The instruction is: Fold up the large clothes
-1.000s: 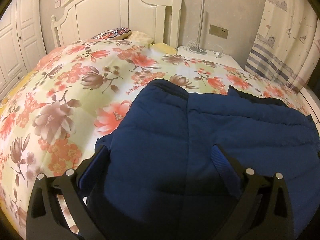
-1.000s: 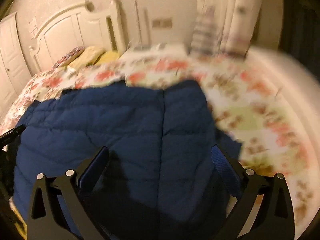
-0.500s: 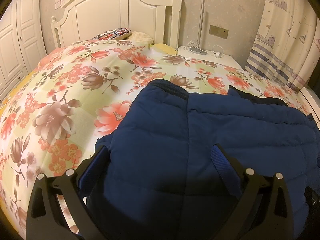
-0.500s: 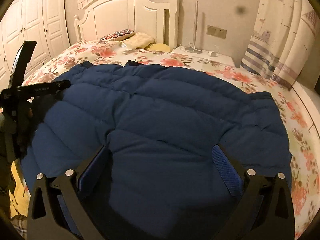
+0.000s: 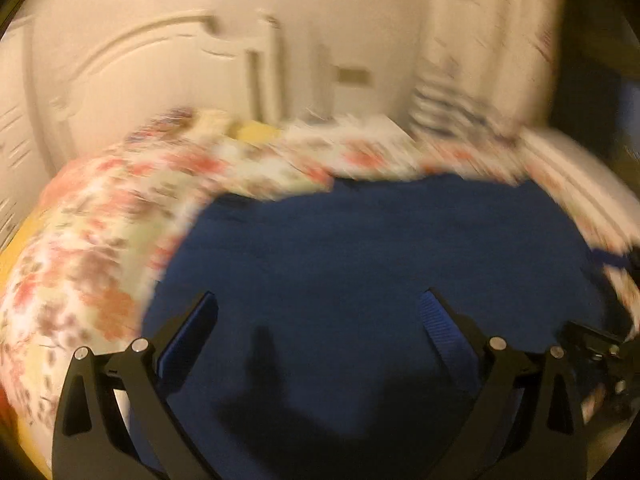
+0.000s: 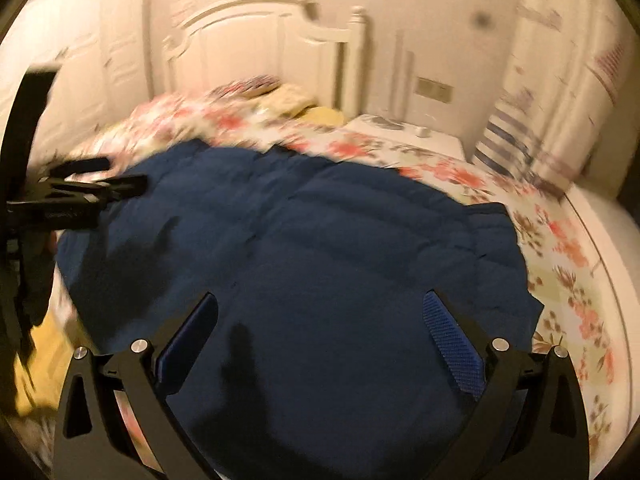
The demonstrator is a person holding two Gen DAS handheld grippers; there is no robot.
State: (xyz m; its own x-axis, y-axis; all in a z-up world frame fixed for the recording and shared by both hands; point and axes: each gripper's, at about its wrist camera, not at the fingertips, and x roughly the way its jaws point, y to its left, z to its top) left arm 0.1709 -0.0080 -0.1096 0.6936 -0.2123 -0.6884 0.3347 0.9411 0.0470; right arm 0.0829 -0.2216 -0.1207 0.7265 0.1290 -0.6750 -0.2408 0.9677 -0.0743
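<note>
Right under the left gripper [image 5: 318, 312] lies the blue quilted jacket [image 5: 360, 280], spread flat on the bed; the two blue-padded fingers [image 5: 440, 322] stand wide apart with only jacket fabric showing in the gap, nothing pinched. The right gripper [image 6: 320, 314] hangs over the same jacket [image 6: 304, 264] in the same way, jaws splayed and empty, its shadow falling on the cloth just ahead of the pads. The jacket fills the space from each tool's fingertips outward, its quilting lines faint in the right wrist view. At the lower right edge of the left wrist view a bit of black frame pokes in, too blurred to tell what it is. In the right wrist view the black frame of the left gripper [image 6: 76, 200] sits off to the left, over the jacket's far-left edge.

Past the jacket, the flowered bedspread [image 6: 560, 248] runs out to the right of the right gripper and beyond the garment's far edge. Further on are pillows [image 6: 280, 96], then the white headboard [image 6: 256, 52], and off to the far right a striped curtain [image 6: 508, 136]. The left wrist view is heavily smeared, so its details are soft.
</note>
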